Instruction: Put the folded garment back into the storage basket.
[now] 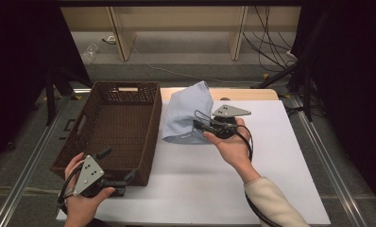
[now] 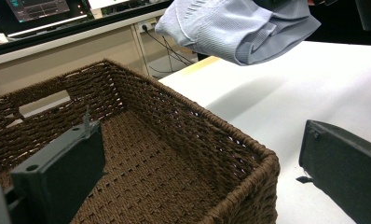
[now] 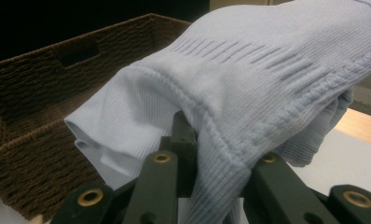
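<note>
A folded light-blue knit garment [image 1: 186, 113] hangs just above the white table [image 1: 271, 156], right beside the brown wicker basket [image 1: 154, 113]. My right gripper [image 1: 200, 125] is shut on the garment's near edge; in the right gripper view the cloth [image 3: 249, 70] drapes over the jaws and hides their tips [image 3: 211, 140], with the basket [image 3: 44, 79] behind. My left gripper [image 1: 116, 164] is open at the basket's near right corner. In the left gripper view [image 2: 200, 135] one jaw stands inside the basket [image 2: 197, 126] and the other outside over the table, with the garment [image 2: 235, 28] hanging beyond.
The basket holds nothing that I can see. Bare white tabletop [image 2: 314, 79] stretches right of the basket and toward me. Beyond the table lie cables [image 1: 266, 52], wooden shelf legs [image 1: 122, 38] and black stand legs [image 1: 51, 94]. A monitor [image 2: 39, 9] glows on a far desk.
</note>
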The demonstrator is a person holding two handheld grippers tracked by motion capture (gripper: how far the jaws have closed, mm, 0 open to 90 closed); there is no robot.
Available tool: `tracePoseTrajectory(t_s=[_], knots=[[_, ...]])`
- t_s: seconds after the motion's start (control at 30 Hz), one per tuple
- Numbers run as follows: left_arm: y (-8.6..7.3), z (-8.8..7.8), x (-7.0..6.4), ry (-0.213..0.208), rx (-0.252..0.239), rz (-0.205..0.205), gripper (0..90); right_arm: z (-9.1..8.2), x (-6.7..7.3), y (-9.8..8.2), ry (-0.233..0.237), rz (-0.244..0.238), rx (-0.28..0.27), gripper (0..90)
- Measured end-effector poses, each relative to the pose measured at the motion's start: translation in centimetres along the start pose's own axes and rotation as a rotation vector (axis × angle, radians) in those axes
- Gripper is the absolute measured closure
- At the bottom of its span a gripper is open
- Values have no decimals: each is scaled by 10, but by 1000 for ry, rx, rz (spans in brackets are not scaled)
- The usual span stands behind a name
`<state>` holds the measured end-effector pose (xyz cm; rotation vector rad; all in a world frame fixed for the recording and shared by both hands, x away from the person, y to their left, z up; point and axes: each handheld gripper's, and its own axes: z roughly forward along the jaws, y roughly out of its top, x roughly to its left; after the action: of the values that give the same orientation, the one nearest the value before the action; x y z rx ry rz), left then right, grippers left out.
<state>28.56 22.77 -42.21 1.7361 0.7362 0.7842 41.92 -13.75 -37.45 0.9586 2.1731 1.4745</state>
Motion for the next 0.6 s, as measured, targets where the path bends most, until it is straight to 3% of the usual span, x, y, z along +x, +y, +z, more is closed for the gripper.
tracePoseTrajectory(t_s=[0.6], knots=[[0,0,-1,-2,1,-4,0,7,7,6,12,-1,-1,788]])
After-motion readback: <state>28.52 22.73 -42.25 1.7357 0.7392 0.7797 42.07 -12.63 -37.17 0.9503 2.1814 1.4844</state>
